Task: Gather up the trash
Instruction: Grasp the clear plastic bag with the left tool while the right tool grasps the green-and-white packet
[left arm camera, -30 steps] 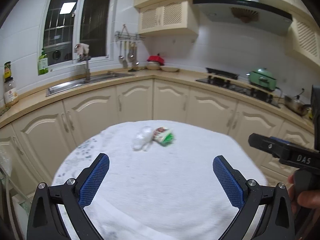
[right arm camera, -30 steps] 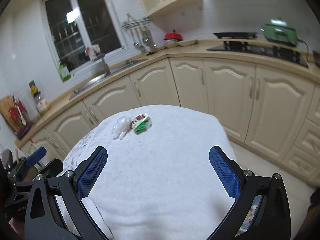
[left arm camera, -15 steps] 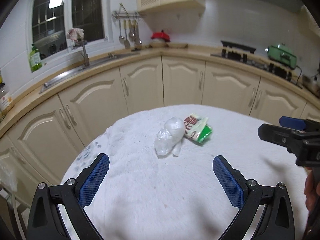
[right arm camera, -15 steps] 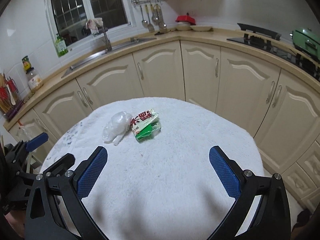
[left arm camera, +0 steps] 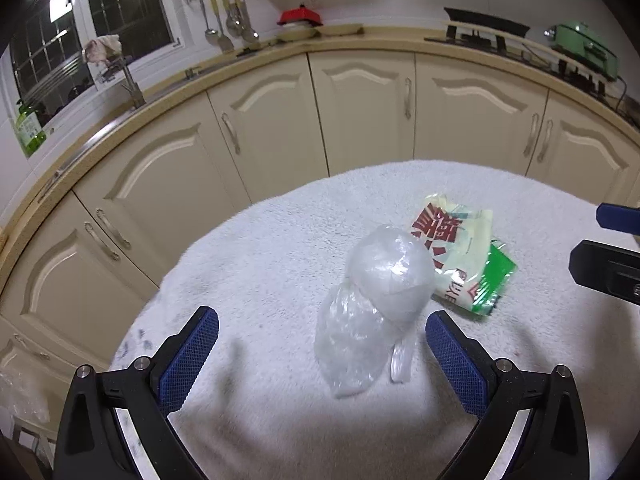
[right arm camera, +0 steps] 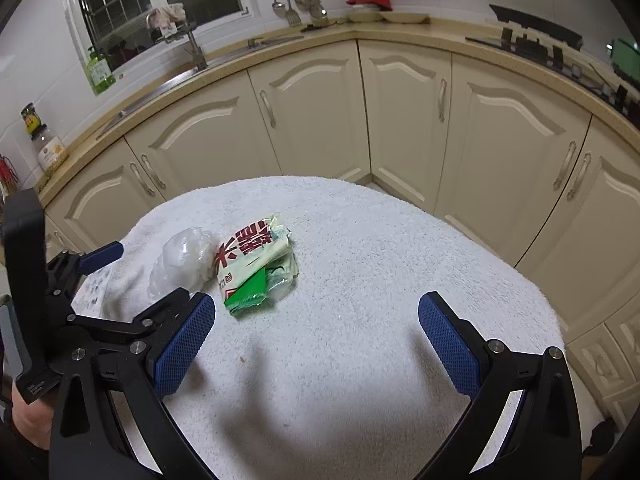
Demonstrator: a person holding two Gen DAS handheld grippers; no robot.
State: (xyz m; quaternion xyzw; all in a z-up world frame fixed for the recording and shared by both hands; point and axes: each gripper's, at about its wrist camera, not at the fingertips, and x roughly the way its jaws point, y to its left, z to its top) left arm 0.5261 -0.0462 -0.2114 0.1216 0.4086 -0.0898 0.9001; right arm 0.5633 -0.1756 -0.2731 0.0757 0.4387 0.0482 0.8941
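A white towel-covered bench [left arm camera: 280,248] stands before cream kitchen cabinets [left arm camera: 360,112]. Both hand-held grippers hang over it with jaws spread wide and empty: the left hand-held gripper [left arm camera: 322,344] just short of a crumpled clear plastic bag [left arm camera: 376,300], the right hand-held gripper [right arm camera: 316,328] near a red-and-green food wrapper [right arm camera: 256,264] touching that bag.

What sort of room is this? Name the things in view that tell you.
Most likely a home kitchen: a sink faucet under the window, utensils hanging on a wall rack, and a gas stove on the countertop over cream cabinets.
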